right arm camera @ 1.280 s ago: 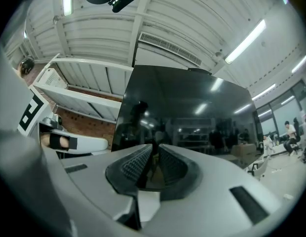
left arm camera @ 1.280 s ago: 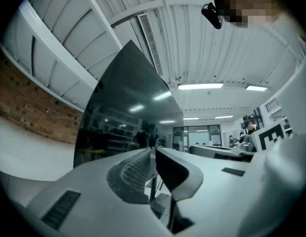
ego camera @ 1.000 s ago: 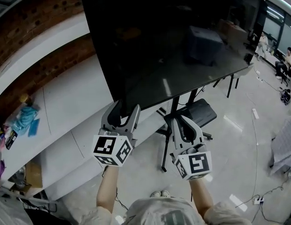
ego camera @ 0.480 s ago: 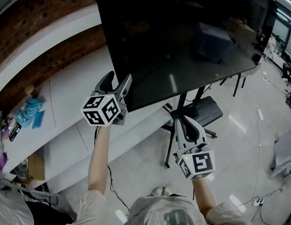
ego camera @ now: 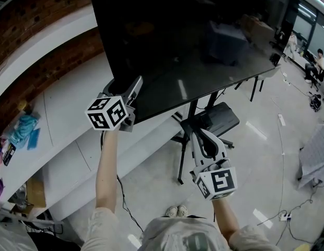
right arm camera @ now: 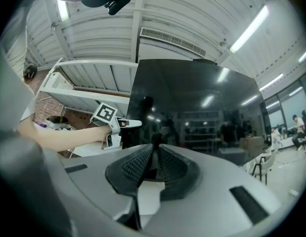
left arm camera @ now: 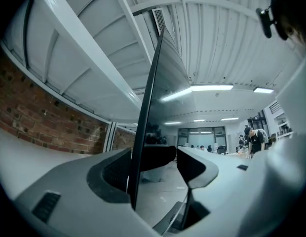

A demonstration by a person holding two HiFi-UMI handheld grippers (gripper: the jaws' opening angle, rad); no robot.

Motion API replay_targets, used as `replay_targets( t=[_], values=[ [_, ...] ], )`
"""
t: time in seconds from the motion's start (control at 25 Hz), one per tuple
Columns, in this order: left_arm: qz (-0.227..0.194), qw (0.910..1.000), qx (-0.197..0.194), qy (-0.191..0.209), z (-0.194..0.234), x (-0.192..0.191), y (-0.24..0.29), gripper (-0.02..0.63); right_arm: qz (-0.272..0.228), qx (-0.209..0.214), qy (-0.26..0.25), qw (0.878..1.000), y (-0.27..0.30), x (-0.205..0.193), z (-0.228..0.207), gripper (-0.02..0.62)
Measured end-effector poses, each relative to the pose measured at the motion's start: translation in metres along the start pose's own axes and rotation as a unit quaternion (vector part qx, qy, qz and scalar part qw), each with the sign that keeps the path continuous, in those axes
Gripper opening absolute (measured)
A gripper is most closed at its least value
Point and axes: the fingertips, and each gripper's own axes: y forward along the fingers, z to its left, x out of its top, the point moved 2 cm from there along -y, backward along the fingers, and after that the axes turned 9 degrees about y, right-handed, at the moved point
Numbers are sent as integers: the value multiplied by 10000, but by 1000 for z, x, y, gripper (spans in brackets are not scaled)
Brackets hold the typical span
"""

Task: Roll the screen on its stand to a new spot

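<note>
Two grippers work at the screen (ego camera: 193, 41), a large dark panel on its stand (ego camera: 183, 158), just beside a long white worktop (ego camera: 62, 114). The left gripper (ego camera: 125, 87) sits at the screen's lower left corner. Its fingers (left arm camera: 108, 174) are spread wide and straddle the panel's thin edge, which lies close to the left pad and clear of the right. The right gripper (ego camera: 199, 135) is just under the screen's bottom edge, at the stand's post. Its fingers are pressed almost together, and I cannot tell whether they pinch the post.

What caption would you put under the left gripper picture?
Left gripper, jaws open, straddling the black screen's thin edge beside a brick wall.
</note>
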Motion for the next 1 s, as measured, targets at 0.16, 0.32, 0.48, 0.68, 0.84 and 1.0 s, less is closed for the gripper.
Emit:
replay_targets(
  t=[0.16,0.32,0.48,0.68,0.84,1.0],
  values=[
    [100,9995,-94,270,-3,-1,-1,269,20,-177,22,9998,-10,-2,-12,48],
    [120,9990,-210,363,-13,-1,-6,249,47,-195,48,9998,-13,-2,-9,48],
    [156,9984,-343,425,-35,1,-20,232,175,-226,-61,9996,-8,-11,3,48],
    [135,9973,-512,514,-67,7,-39,213,39,-245,-83,9997,-6,-8,16,49],
    [213,9952,-815,500,-89,10,-54,198,-55,-191,-204,9996,-7,-2,27,58],
    [167,9911,-1219,499,-133,15,-71,184,-183,-47,-217,9996,-8,6,40,200]
  ],
)
